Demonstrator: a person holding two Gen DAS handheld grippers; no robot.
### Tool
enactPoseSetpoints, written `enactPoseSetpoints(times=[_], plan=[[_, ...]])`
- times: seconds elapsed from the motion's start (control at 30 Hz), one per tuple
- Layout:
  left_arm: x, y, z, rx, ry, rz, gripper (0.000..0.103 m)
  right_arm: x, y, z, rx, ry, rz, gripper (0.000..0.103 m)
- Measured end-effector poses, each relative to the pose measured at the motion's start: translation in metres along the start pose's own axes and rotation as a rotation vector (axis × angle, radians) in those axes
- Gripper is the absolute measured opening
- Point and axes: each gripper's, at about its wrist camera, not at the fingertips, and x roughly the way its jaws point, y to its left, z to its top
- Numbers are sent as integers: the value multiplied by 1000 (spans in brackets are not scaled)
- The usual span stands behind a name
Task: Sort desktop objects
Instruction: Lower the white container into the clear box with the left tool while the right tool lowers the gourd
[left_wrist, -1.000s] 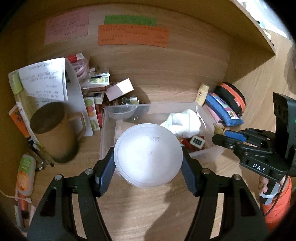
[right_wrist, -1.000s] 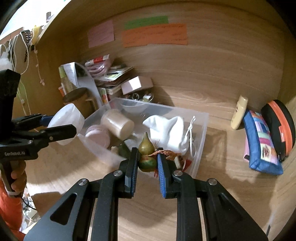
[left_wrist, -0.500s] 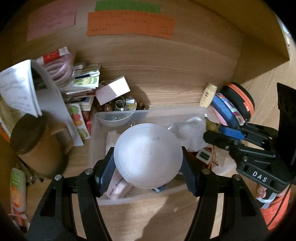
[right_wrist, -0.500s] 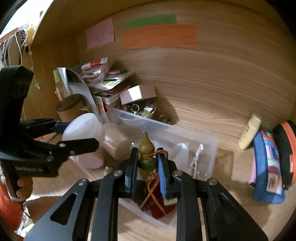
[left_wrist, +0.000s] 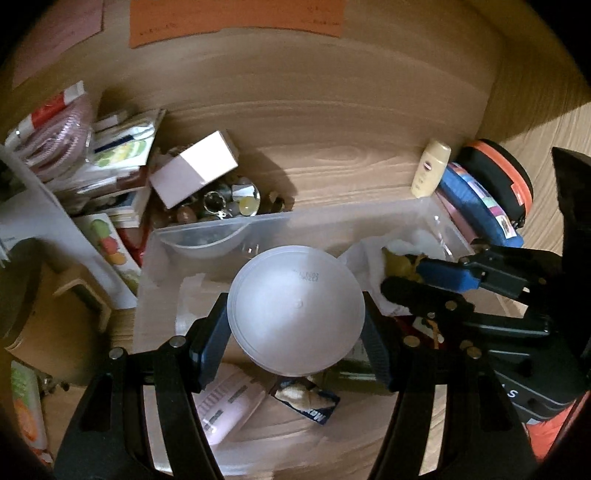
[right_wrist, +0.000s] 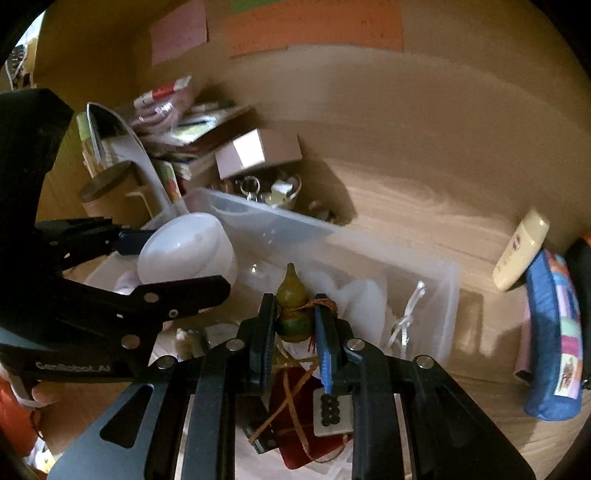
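My left gripper (left_wrist: 295, 332) is shut on a round white plastic jar (left_wrist: 295, 312) and holds it above the clear plastic bin (left_wrist: 332, 218). The jar also shows in the right wrist view (right_wrist: 184, 254). My right gripper (right_wrist: 295, 325) is shut on a small green gourd charm (right_wrist: 293, 310) with an orange cord, over the bin's right part (right_wrist: 450, 295). In the bin lie a white cloth (right_wrist: 358, 295), a red pouch (right_wrist: 295, 413), a pink tube (left_wrist: 225, 410) and a small blue packet (left_wrist: 306, 398).
A heap of booklets, a white box (left_wrist: 195, 170) and shiny trinkets (left_wrist: 229, 203) sits behind the bin at left. A brown mug (right_wrist: 107, 192) stands at left. A cream tube (left_wrist: 430, 168), a blue pouch (left_wrist: 476, 206) and a black-orange case (left_wrist: 502, 177) lie at right.
Both grippers have moved forward and down over the bin with their objects still held. The bin's contents now lie directly below them.
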Motion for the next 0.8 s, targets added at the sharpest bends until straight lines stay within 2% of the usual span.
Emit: enactPoseSetpoints(times=[0.27,0.47,0.67,0.73,0.8], plan=[[3,-2,-3,31,-7,22,66,7,2,-9,-22,15,-9,18],[1,0,-3,31,-11,26,68,0,0,-4,-9,12,1,23],[-12,5,0,15,-47,22,73,-13,1,-2,-16,12,-4,39],[-17,7,1,6,-54,20,74,-20,2,-2,-21,6,-2,55],[-22,9,0,0,-60,18,74,-27,4,-4,-30,-5,-19,61]])
